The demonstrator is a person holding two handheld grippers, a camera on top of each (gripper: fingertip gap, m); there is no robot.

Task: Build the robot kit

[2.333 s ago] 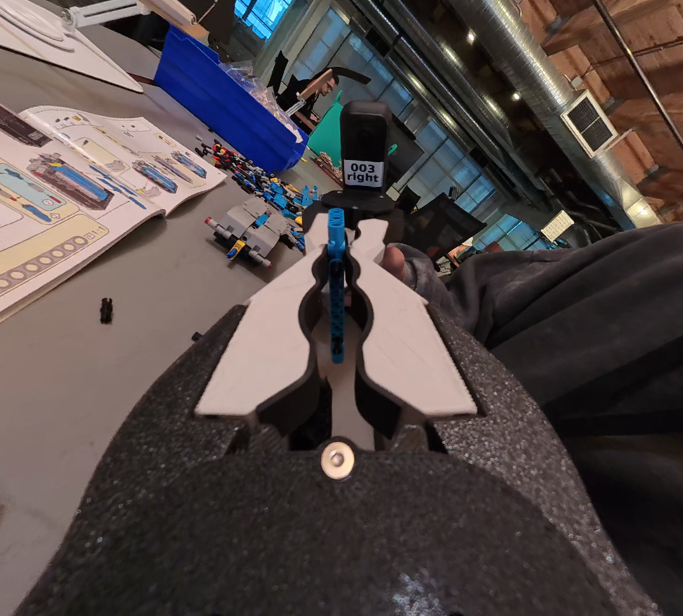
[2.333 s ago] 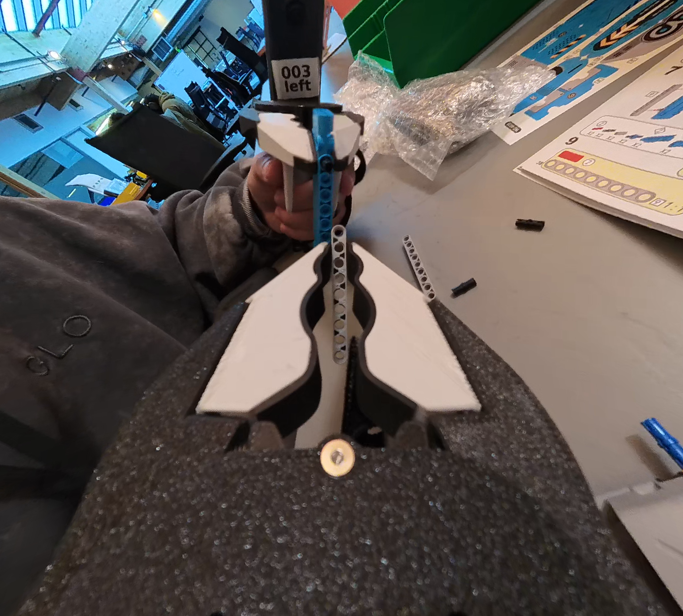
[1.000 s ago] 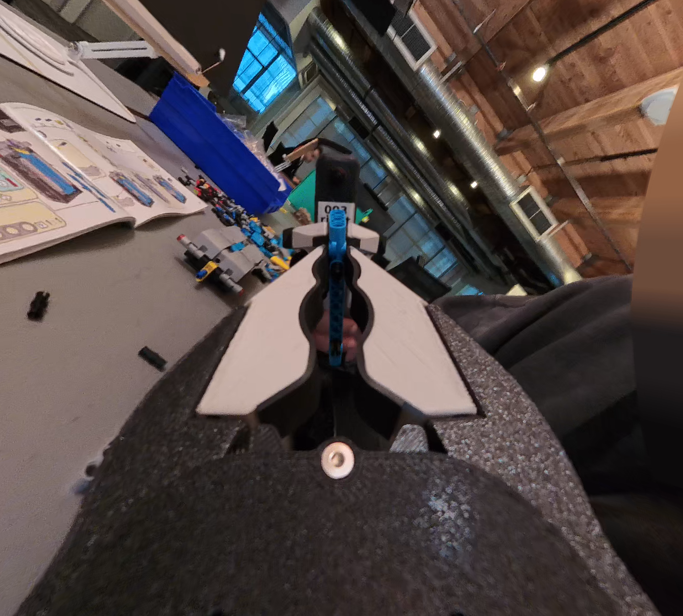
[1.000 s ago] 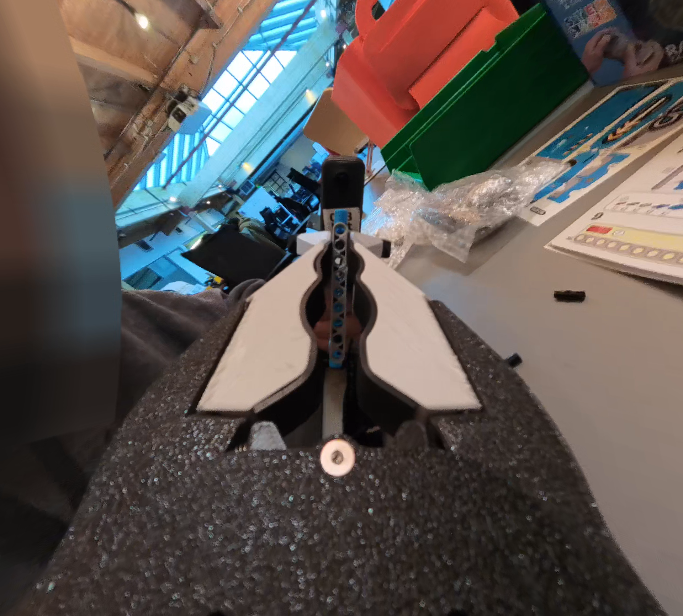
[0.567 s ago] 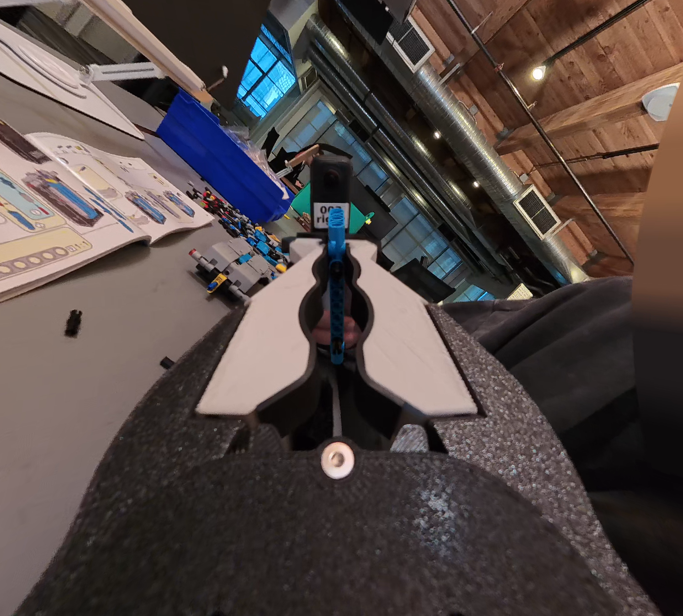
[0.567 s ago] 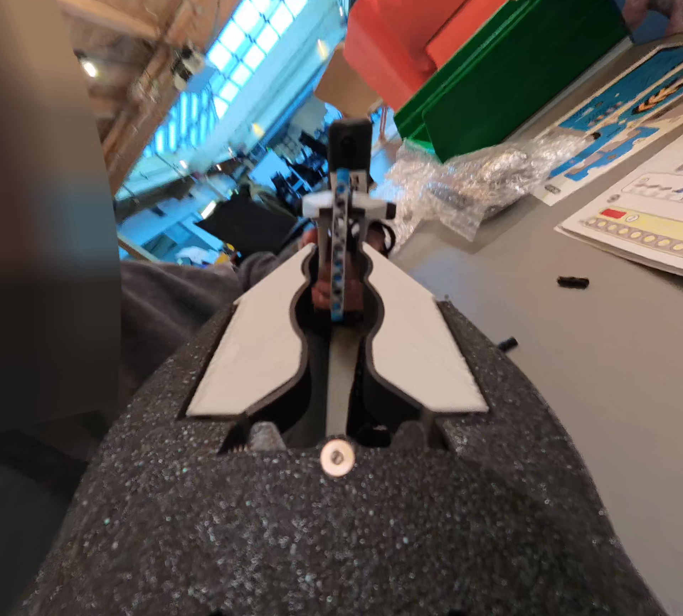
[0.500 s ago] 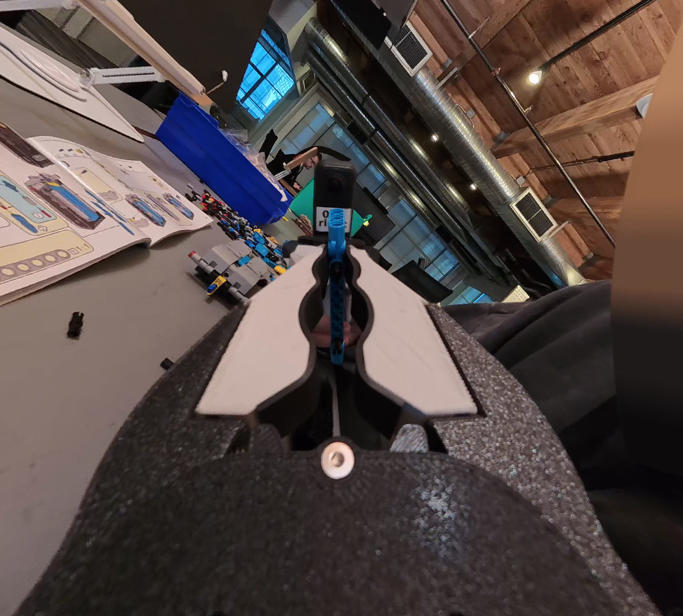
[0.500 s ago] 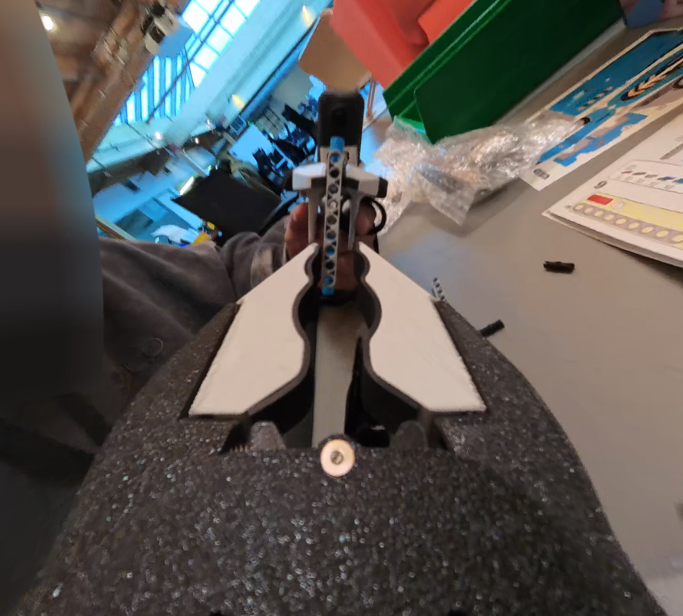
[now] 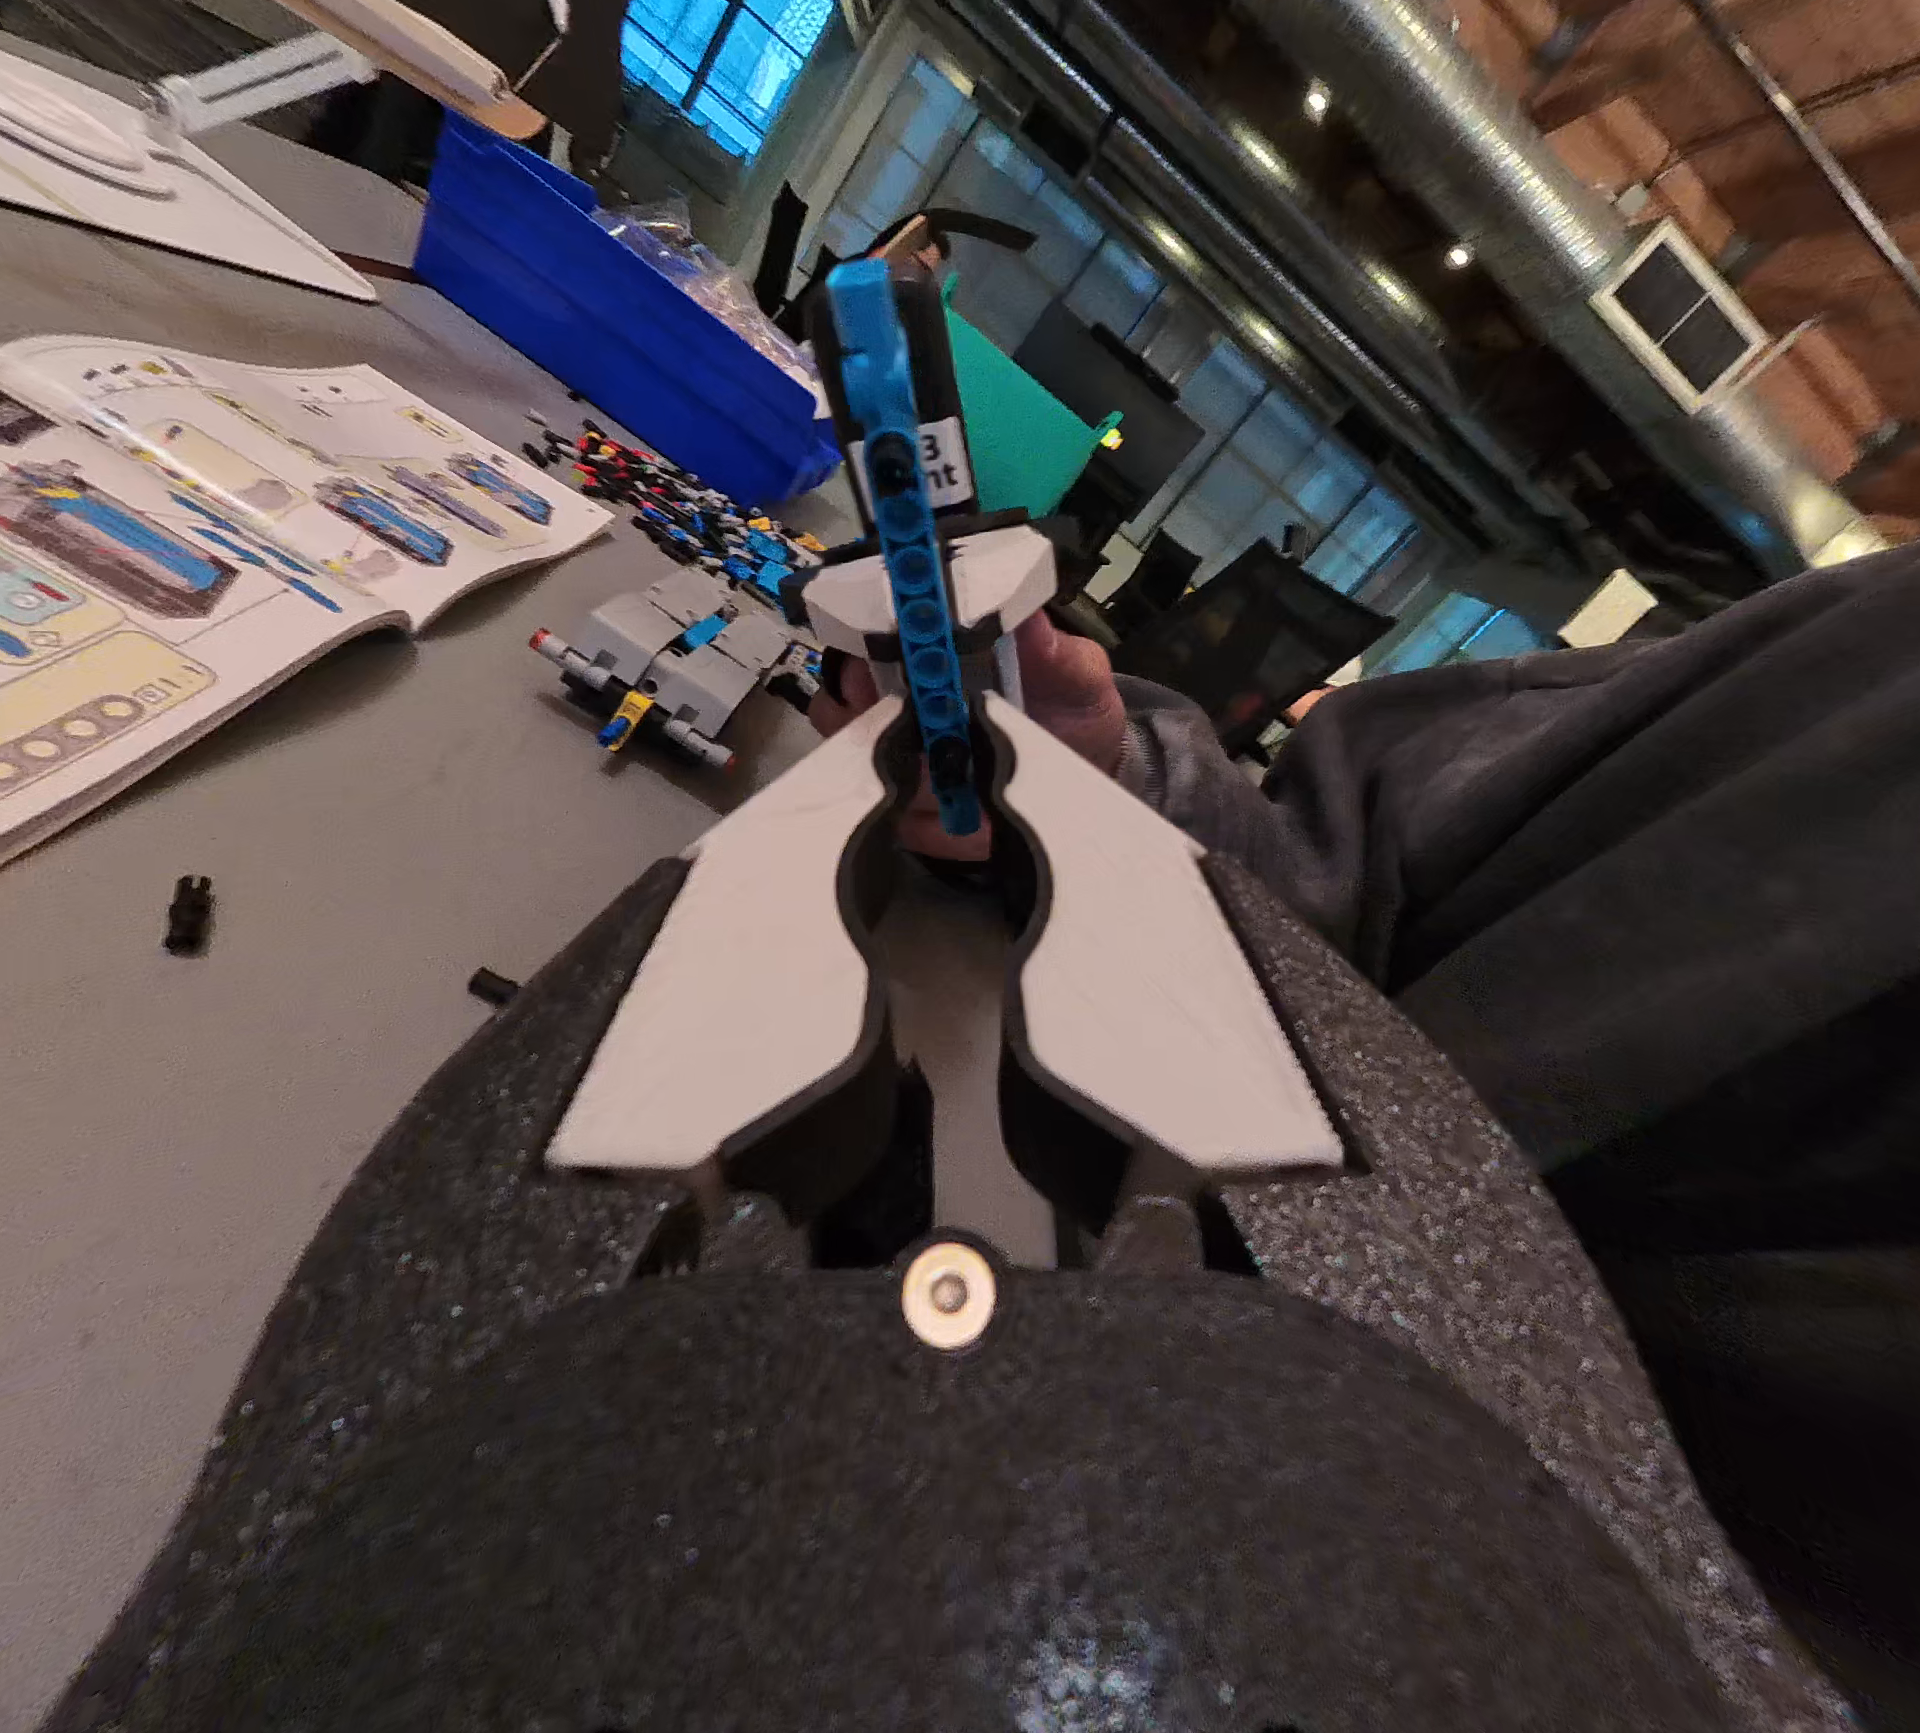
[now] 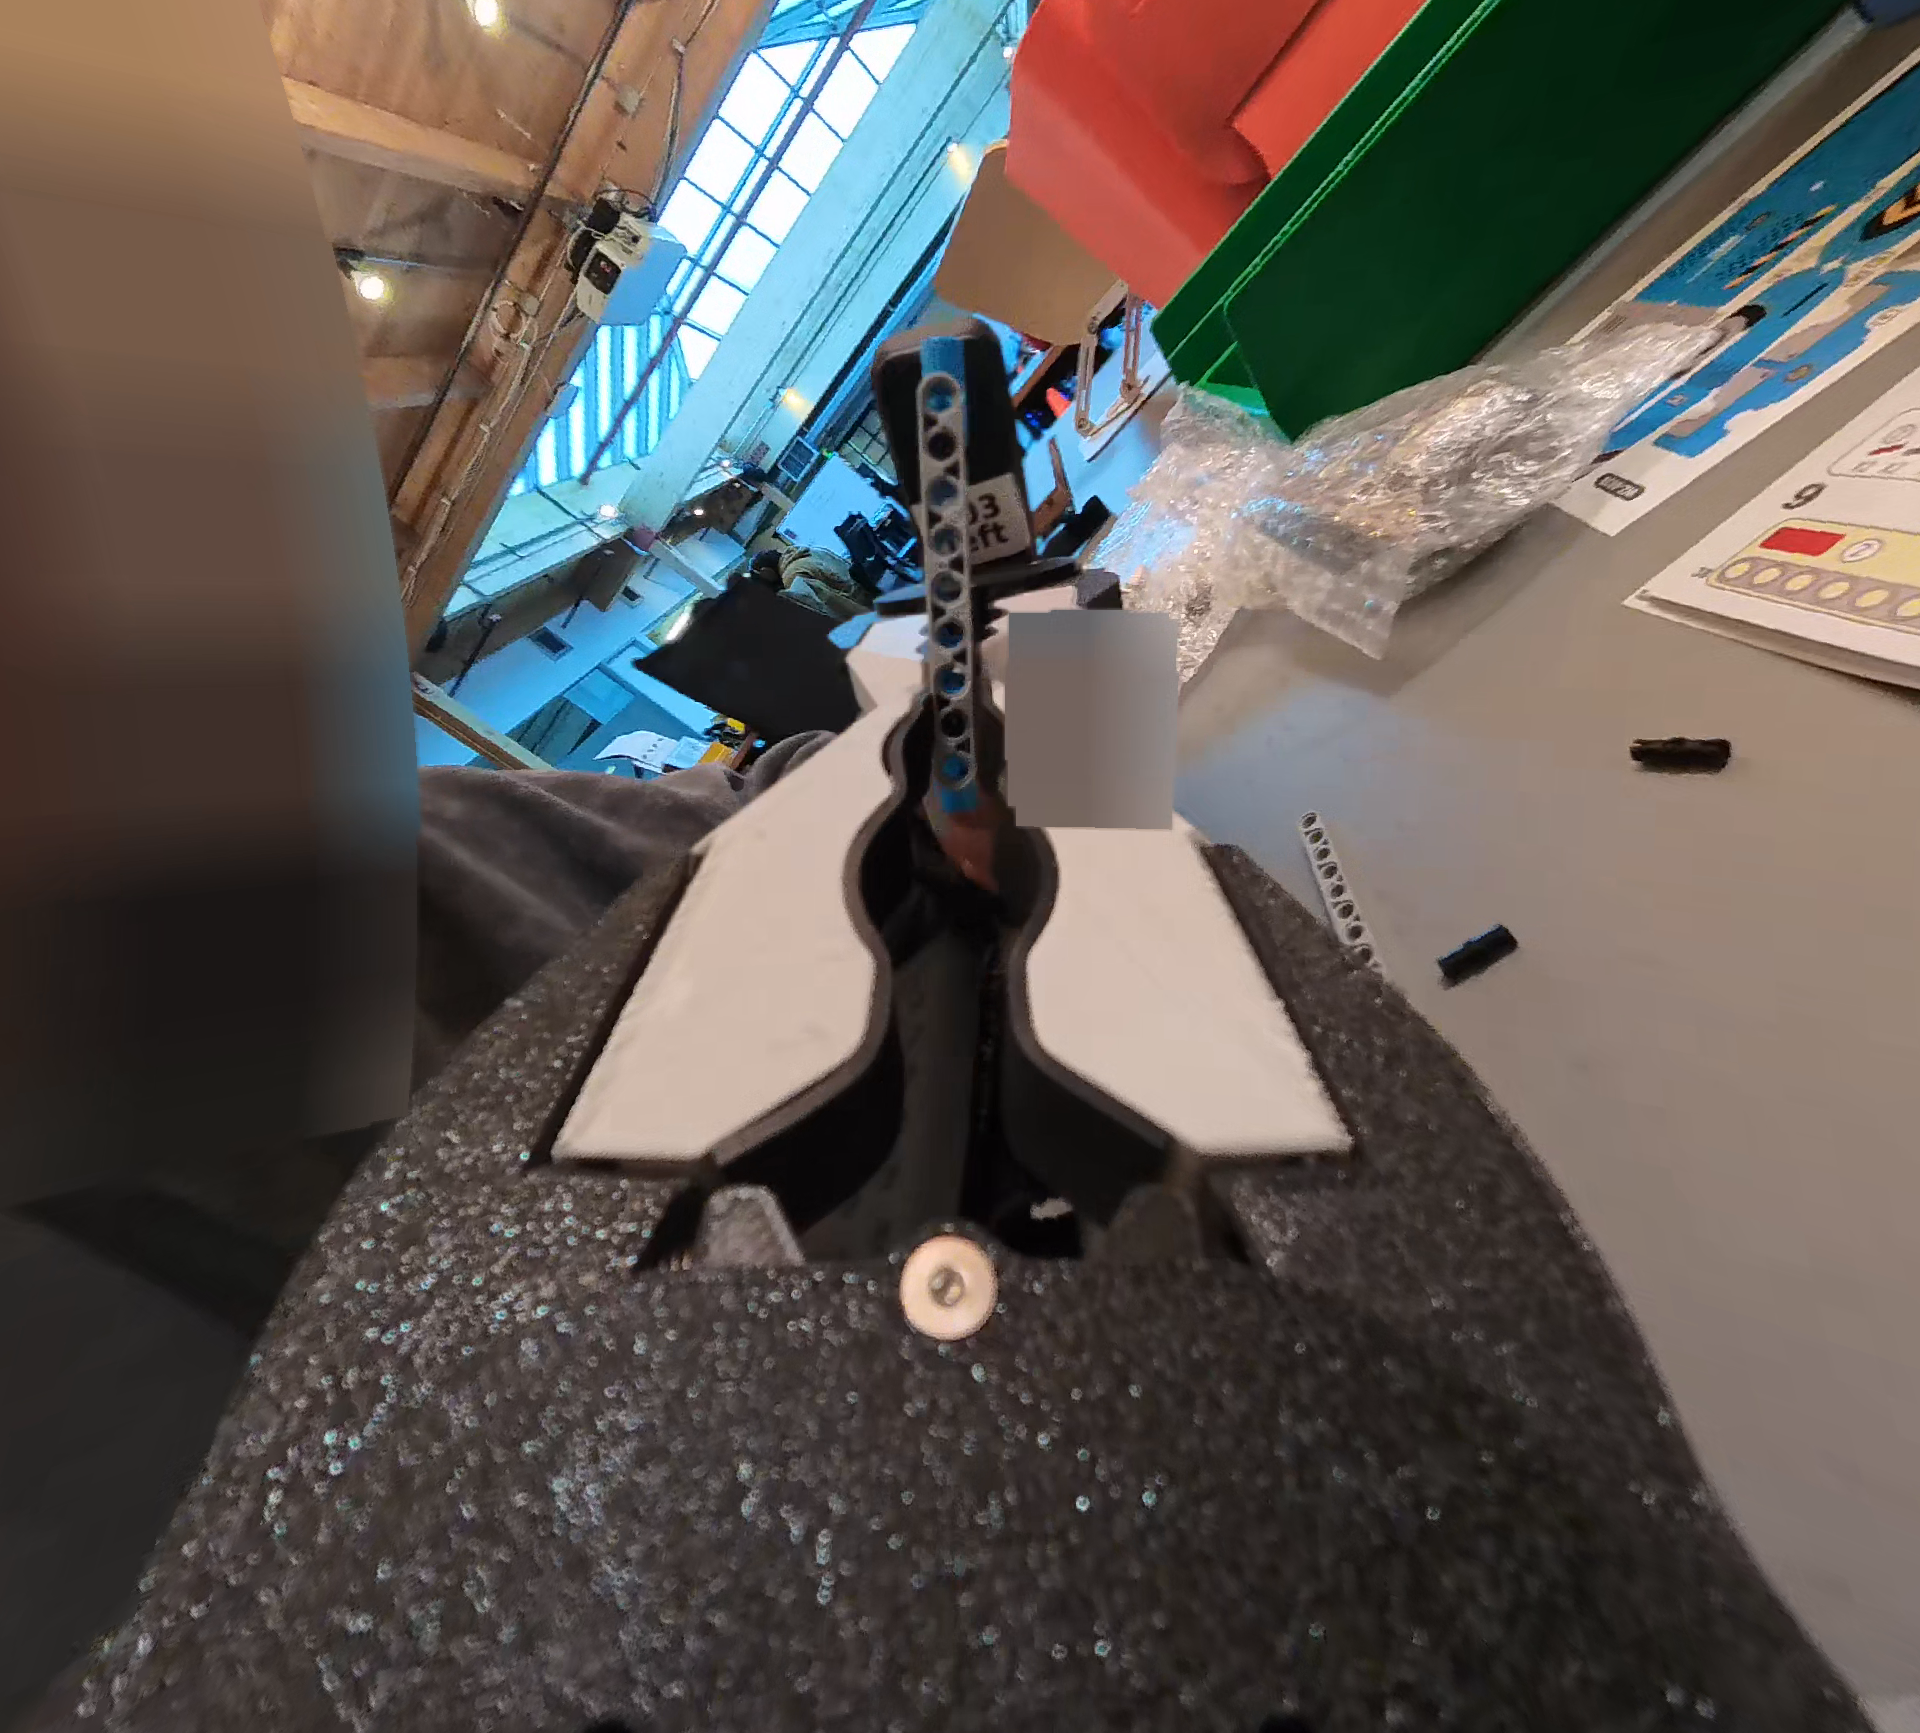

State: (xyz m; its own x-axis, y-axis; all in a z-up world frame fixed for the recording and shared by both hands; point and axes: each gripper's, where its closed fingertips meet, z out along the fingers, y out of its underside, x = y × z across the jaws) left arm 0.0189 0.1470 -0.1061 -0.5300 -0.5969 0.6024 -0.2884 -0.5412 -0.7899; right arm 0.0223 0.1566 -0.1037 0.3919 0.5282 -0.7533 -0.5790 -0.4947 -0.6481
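On the grey table [image 9: 312,904], far left, an open instruction booklet [image 9: 260,520], then a small grey model [image 9: 665,655]. Mid-air to their right, left gripper [image 9: 940,733] pinches the lower end of a blue beam [image 9: 914,561], long axis straight out from the tips, leaning slightly left. Right gripper [image 10: 951,727], facing it, clamps a grey beam [image 10: 951,561] lying flat against the blue; both equally near.

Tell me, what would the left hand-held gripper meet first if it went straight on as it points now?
The blue bar with holes, standing between its fingertips; close behind that, it seems, the right hand-held gripper. Depth is unclear.
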